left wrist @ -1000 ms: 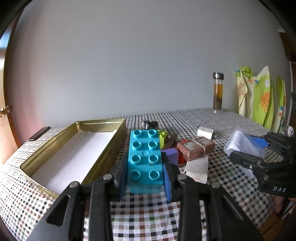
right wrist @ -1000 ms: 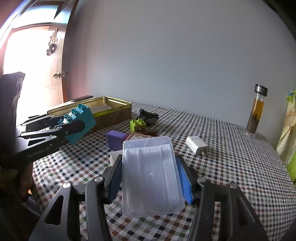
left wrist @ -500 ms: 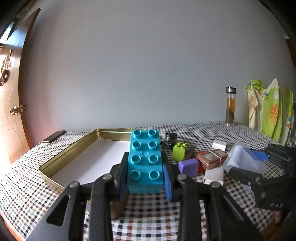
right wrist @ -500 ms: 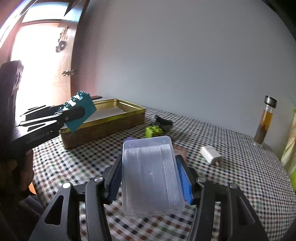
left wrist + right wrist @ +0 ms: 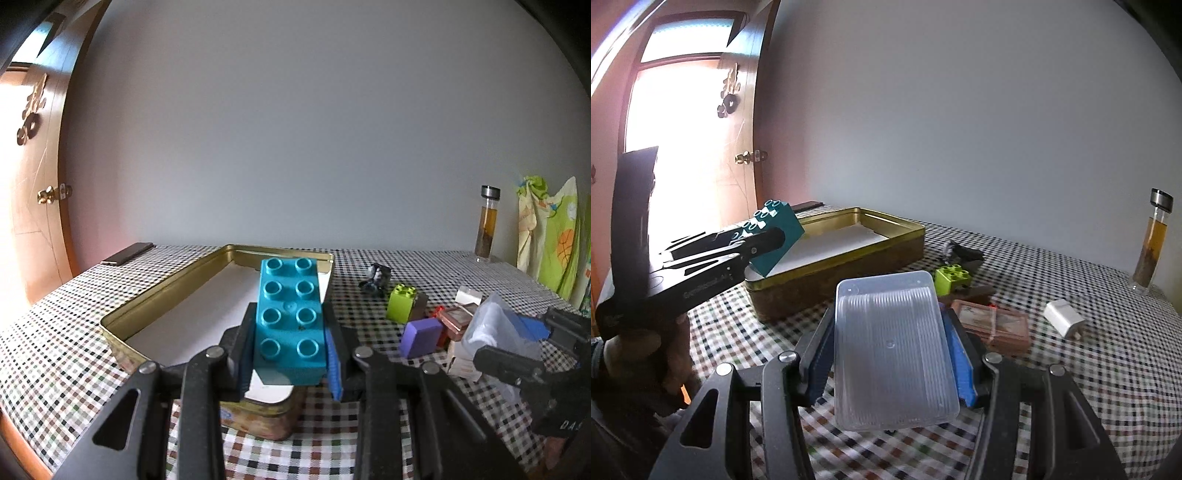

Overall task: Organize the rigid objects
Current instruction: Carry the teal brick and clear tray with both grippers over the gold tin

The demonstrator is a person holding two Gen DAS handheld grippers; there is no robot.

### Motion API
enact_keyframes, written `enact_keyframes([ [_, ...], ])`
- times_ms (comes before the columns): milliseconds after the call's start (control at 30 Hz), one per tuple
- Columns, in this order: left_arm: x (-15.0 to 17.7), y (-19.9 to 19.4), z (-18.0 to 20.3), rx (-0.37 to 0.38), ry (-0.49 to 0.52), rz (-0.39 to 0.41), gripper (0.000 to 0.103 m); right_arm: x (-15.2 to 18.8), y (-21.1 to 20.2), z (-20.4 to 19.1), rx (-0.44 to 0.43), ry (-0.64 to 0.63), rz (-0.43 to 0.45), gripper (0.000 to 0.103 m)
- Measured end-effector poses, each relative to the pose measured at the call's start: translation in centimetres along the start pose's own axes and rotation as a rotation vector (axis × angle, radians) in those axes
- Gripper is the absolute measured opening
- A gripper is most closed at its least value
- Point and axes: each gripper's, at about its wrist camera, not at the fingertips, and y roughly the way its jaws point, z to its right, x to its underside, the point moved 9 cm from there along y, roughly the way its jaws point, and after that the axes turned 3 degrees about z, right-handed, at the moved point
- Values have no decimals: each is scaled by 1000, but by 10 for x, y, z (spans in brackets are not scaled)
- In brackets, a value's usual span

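My left gripper [image 5: 290, 332] is shut on a teal studded brick [image 5: 290, 317], held in the air over the near corner of the gold tin [image 5: 166, 291], whose floor is white. From the right wrist view the same teal brick [image 5: 775, 232] hangs just above the tin [image 5: 849, 262] at its left end. My right gripper [image 5: 892, 332] is shut on a clear ribbed plastic box [image 5: 892, 347], held above the checked tablecloth to the right of the tin. That clear box [image 5: 495, 328] shows at the right edge of the left wrist view.
Right of the tin lie a lime brick [image 5: 400, 304], a purple block [image 5: 421, 336], a pink banded pack [image 5: 991, 325], a white charger [image 5: 1063, 319] and a dark clip [image 5: 376, 278]. A glass bottle [image 5: 1152, 247] stands at the far right. A dark phone [image 5: 127, 253] lies far left.
Both grippers have swung left with their loads. The teal brick has gone from beside the tin to over its near corner, and the clear box has come closer to the tin.
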Motion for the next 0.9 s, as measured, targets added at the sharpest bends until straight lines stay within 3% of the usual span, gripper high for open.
enact_keyframes([
  [900,3,5,-61,-45,-57,-34,31,-15,42,-46,-66,75,-24,57],
])
